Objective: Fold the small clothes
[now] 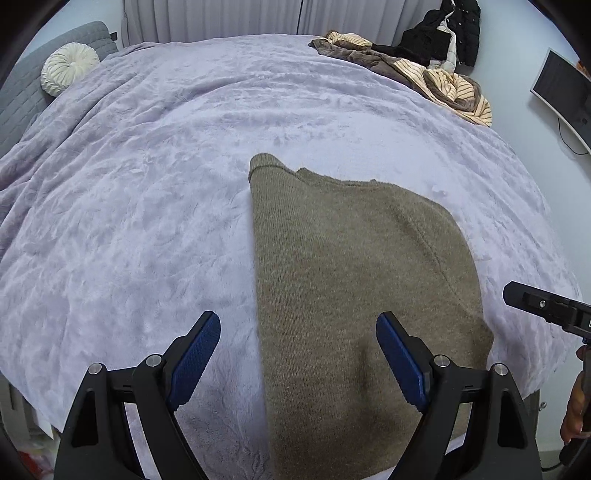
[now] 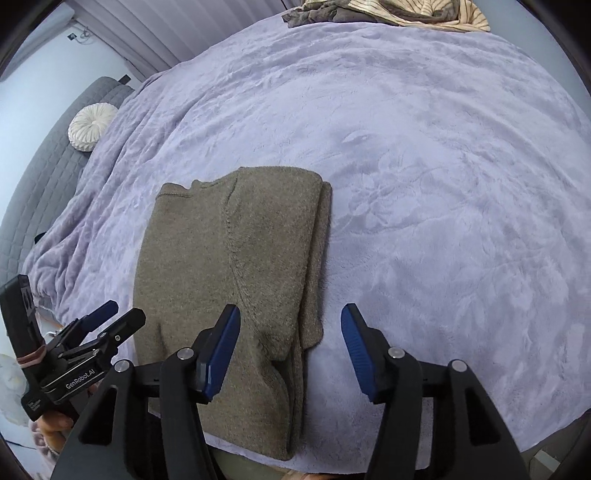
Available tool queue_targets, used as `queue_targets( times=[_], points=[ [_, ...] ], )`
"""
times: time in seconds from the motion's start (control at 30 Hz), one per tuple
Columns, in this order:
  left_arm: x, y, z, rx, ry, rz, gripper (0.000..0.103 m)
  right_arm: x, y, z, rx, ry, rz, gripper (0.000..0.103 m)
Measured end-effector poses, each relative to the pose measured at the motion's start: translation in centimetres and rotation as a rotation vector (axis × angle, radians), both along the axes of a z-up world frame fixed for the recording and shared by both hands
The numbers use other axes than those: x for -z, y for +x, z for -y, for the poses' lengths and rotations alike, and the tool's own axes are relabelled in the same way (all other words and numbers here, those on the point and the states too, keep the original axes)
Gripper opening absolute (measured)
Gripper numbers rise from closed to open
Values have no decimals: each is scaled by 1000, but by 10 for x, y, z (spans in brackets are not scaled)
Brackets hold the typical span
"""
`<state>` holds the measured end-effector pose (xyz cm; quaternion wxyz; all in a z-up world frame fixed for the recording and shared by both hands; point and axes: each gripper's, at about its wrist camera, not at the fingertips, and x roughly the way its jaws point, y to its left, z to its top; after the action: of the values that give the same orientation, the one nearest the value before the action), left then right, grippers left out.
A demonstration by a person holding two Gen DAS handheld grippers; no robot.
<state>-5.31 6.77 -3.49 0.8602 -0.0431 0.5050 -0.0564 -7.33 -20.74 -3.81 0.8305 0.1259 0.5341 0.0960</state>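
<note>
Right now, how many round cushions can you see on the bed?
1. A white pleated round cushion sits at the far left corner of the bed, against the grey quilted headboard. Others could be hidden under the clothes pile at far right.

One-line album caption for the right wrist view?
Open right gripper above a folded brown sweater on a lilac blanket.

Soft, even, cool daylight, perhaps from the curtains (image 1: 229, 18); faint shadows only. Both fisheye views bend strongly, with dark, slightly blurred corners.
</note>
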Motion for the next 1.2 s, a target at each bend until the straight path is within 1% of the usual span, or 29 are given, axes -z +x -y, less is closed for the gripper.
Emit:
queue_targets(
  times=[0.07, 0.17, 0.23, 0.27, 0.3, 0.33, 0.4, 0.43, 0.6, 0.73, 0.87, 1.07, 1.2],
  points=[
    [-10, 5, 1, -6, -1, 13, 87, -10, 6, -6, -5, -22, 16, 74],
    [-22, 9, 4, -14, 17, 29, 87, -24, 13, -14, -6, -22, 40, 79],
    [-28, 10, 4, -18, 17, 43, 87, -28, 17, -20, -6, -40, 39, 79],
    [-31, 10, 5, -23, 20, 53, 89, -29, 19, -22, -7, -52, 38, 80],
    [-32, 10, 4, -29, 26, 57, 103, -30, 19, -25, -5, -66, 36, 80],
    [-35, 10, 4, -40, 25, 71, 103, -31, 20, -28, -2, -83, 35, 83],
    [-37, 10, 3, -42, 22, 70, 103, -32, 21, -32, -2, -89, 40, 87],
    [-37, 11, 3, -43, 23, 65, 103, -31, 21, -33, -1, -92, 35, 92],
    [-33, 10, 4, -55, 59, 53, 103, -27, 23, -43, 14, -187, 17, 93],
    [-33, 11, 3, -55, 64, 54, 103, -25, 21, -47, 19, -174, 13, 93],
    [-32, 9, 5, -57, 97, 63, 103, -24, 19, -51, 20, -229, 16, 93],
    [-29, 5, 7, -61, 86, 48, 103, -29, 16, -56, 35, -277, 34, 93],
    [-28, 4, 9, -66, 84, 48, 103, -31, 14, -62, 24, -327, 49, 93]
  ],
)
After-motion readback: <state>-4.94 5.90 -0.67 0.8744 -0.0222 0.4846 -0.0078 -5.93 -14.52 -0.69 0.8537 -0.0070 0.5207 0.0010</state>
